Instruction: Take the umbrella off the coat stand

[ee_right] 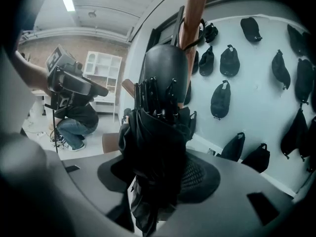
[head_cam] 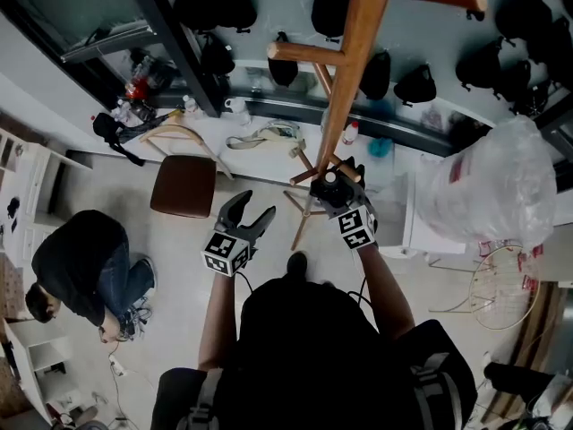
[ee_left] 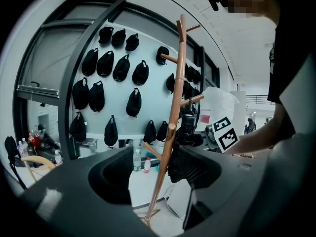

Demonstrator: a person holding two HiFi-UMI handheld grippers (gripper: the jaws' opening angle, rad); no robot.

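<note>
The wooden coat stand (head_cam: 345,79) rises in front of me, its pole (ee_left: 170,132) bearing short pegs. My right gripper (head_cam: 344,176) is shut on the folded black umbrella (head_cam: 329,186) right beside the pole. In the right gripper view the umbrella (ee_right: 158,127) fills the gap between the jaws of the right gripper (ee_right: 158,177). Its domed handle (ee_right: 165,68) points up, and its strap (ee_right: 190,28) reaches to the stand above. My left gripper (head_cam: 252,206) is to the left of the stand, open and holding nothing. The left gripper (ee_left: 155,174) looks past its jaws at the pole.
A brown chair (head_cam: 183,186) stands left of the stand's feet. A person (head_cam: 81,271) crouches on the floor at the far left. A large plastic-wrapped bundle (head_cam: 497,182) and a wire basket (head_cam: 501,285) are at the right. Black bags (ee_left: 106,68) hang on the wall behind.
</note>
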